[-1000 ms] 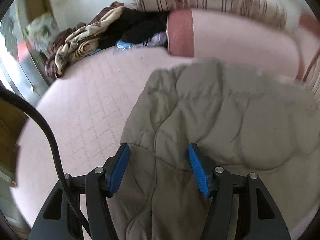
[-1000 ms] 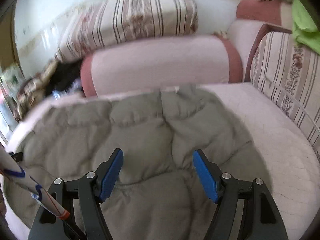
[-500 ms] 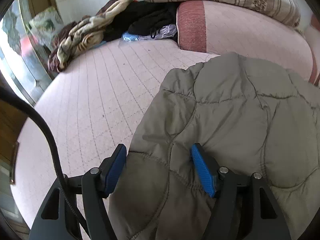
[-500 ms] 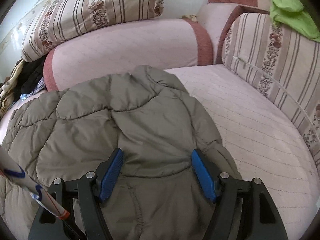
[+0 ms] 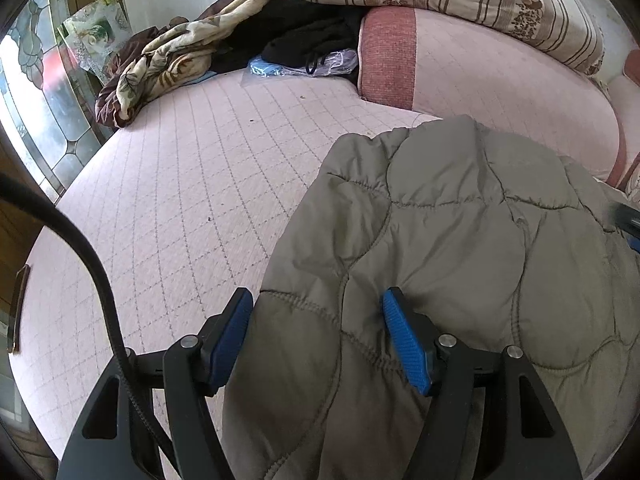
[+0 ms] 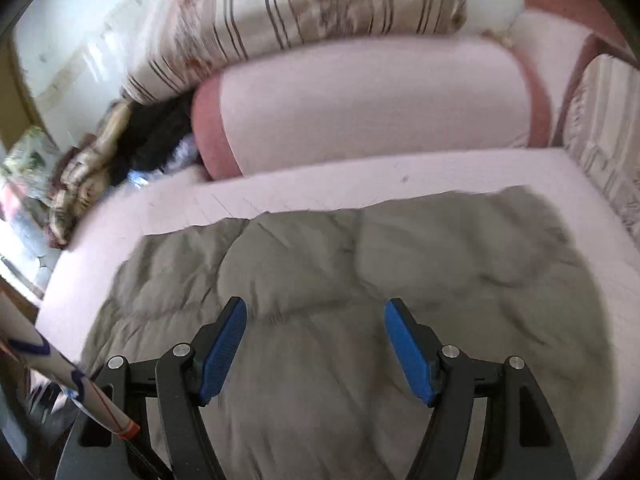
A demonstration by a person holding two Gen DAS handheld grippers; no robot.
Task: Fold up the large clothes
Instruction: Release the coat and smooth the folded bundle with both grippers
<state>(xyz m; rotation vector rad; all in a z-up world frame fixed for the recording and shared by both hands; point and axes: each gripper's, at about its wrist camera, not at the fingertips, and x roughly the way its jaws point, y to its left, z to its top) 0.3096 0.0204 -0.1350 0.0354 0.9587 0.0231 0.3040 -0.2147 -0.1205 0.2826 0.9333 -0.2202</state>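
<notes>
Swinging sideways over the one grey quilted jacket point(image 6: 360, 300), the right tongs point(image 6: 316, 344) now face its whole width; a moment ago they faced one end. Both pairs stand spread, pinching nothing, the left tongs point(image 5: 316, 336) straddling the jacket's left edge. It lies flat on the sofa seat point(image 5: 180, 184), so folding probably comes next.

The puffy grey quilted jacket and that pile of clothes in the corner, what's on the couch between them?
Nothing: in the left wrist view, only bare pink quilted couch seat lies between the grey quilted jacket and the heap of clothes.
</notes>
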